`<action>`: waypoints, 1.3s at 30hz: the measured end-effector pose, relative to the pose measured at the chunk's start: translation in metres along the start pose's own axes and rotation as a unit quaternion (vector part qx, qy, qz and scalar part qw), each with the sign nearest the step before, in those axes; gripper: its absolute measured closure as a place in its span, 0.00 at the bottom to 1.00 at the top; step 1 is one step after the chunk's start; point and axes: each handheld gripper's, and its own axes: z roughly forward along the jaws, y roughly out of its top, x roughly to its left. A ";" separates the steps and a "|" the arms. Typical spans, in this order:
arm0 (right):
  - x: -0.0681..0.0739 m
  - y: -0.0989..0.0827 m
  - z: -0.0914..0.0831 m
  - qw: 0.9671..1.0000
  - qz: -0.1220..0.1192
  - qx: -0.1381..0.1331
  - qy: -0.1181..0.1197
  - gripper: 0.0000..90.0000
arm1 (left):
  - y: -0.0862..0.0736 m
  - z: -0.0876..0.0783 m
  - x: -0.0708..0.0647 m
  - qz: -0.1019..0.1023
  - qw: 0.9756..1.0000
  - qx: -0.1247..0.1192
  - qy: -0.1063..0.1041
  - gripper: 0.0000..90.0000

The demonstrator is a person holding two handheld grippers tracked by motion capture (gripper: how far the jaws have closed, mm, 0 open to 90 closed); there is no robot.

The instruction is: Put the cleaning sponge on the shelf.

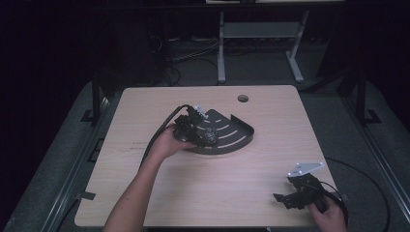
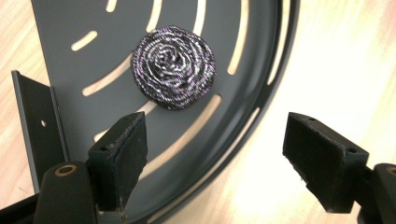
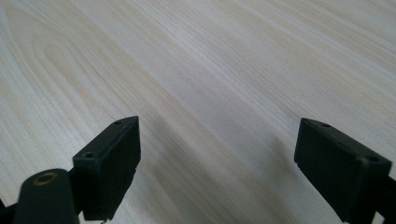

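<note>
A dark quarter-round slotted tray (image 1: pixel 237 133) lies mid-table, and a round coiled dark scrubber pad (image 2: pixel 173 66) rests flat on its slotted floor (image 2: pixel 93 51). My left gripper (image 1: pixel 197 134) hovers over the tray's left part with the pad (image 1: pixel 209 136) just beyond its tips. Seen from the left gripper view, that gripper (image 2: pixel 219 156) is open, its jaws wide apart and empty, the pad above them. My right gripper (image 1: pixel 290 199) rests near the table's front right corner. It (image 3: pixel 219 163) stands open over bare wood, holding nothing.
The light wooden table (image 1: pixel 159 193) has a round cable hole (image 1: pixel 242 98) at its back edge. Black cables trail from both grippers. Beyond the table a white desk frame (image 1: pixel 221 48) stands on the dark floor.
</note>
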 end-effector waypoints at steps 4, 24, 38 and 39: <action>0.000 0.000 0.000 1.000 -0.002 0.001 -0.001 0.16 | -0.005 -0.005 -0.005 0.006 1.000 -0.003 0.001 0.24; -0.002 -0.001 0.000 1.000 0.002 0.003 -0.002 0.16 | -0.019 -0.020 -0.024 0.020 1.000 -0.015 -0.001 0.23; -0.001 -0.001 0.003 1.000 -0.001 0.008 -0.001 0.16 | -0.045 -0.030 -0.034 0.013 1.000 -0.024 -0.003 0.23; -0.001 0.000 0.003 1.000 -0.002 0.008 -0.002 0.16 | -0.046 -0.030 -0.034 0.014 1.000 -0.025 -0.002 0.23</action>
